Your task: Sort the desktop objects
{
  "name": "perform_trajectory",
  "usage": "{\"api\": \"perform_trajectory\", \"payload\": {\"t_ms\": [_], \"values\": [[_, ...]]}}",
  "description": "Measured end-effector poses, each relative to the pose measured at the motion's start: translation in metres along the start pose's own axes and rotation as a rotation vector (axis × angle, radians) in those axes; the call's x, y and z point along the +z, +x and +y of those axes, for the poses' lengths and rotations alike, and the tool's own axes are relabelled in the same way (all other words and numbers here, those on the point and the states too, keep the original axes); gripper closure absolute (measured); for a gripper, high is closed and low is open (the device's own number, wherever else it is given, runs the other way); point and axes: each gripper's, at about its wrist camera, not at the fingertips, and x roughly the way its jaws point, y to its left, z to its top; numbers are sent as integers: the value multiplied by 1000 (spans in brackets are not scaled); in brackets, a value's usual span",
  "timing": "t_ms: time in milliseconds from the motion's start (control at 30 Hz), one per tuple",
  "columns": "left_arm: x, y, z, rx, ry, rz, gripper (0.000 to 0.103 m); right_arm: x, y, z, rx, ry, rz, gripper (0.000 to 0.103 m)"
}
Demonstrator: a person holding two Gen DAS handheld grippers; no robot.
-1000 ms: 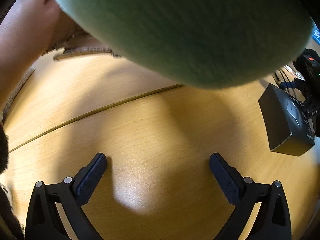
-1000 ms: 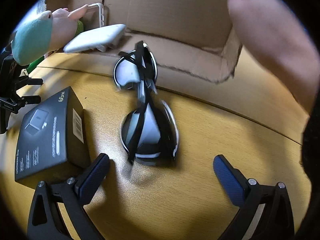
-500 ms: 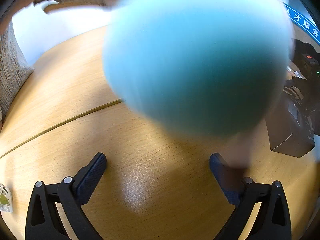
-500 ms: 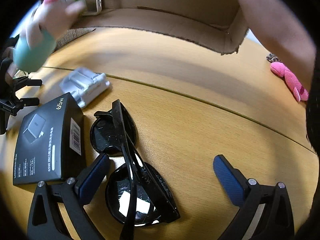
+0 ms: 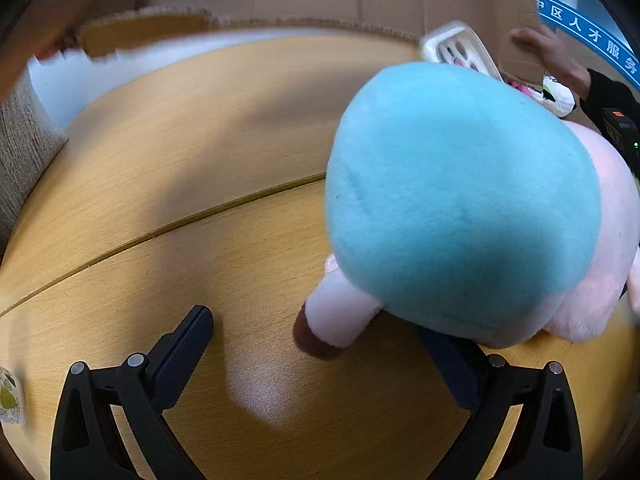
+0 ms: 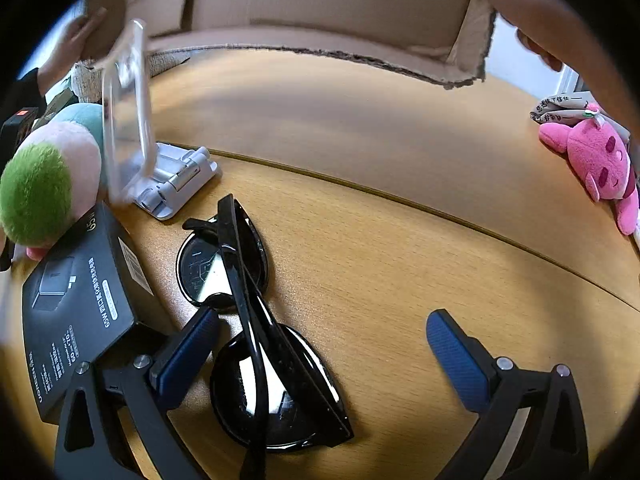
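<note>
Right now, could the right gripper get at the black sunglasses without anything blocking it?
Probably yes. The right gripper is open and the sunglasses lie folded between its fingers. The black box sits close beside the left finger.

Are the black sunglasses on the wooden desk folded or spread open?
Folded. In the right wrist view the black sunglasses lie with their temple arms closed across both dark lenses.

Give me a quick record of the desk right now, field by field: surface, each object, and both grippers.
surface: wooden table
sunglasses: black, folded, on the table, partly between the right gripper's fingers
box: black charger box, left of the sunglasses
phone stand: white, folding
plush toy: blue and pink, over the left gripper's right finger
pink plush: far right
cardboard box: behind
left gripper: open
right gripper: open
</note>
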Motion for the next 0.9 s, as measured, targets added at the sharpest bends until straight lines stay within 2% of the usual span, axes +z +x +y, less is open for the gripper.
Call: {"api": "perform_trajectory", "payload": {"t_ms": [233, 900], "values": [[3, -2, -10, 1, 1, 0, 0, -3, 5, 3, -1, 0, -1, 0], [0, -12, -5, 1, 0, -1, 0, -3, 3, 5, -2, 2, 0, 0]]}}
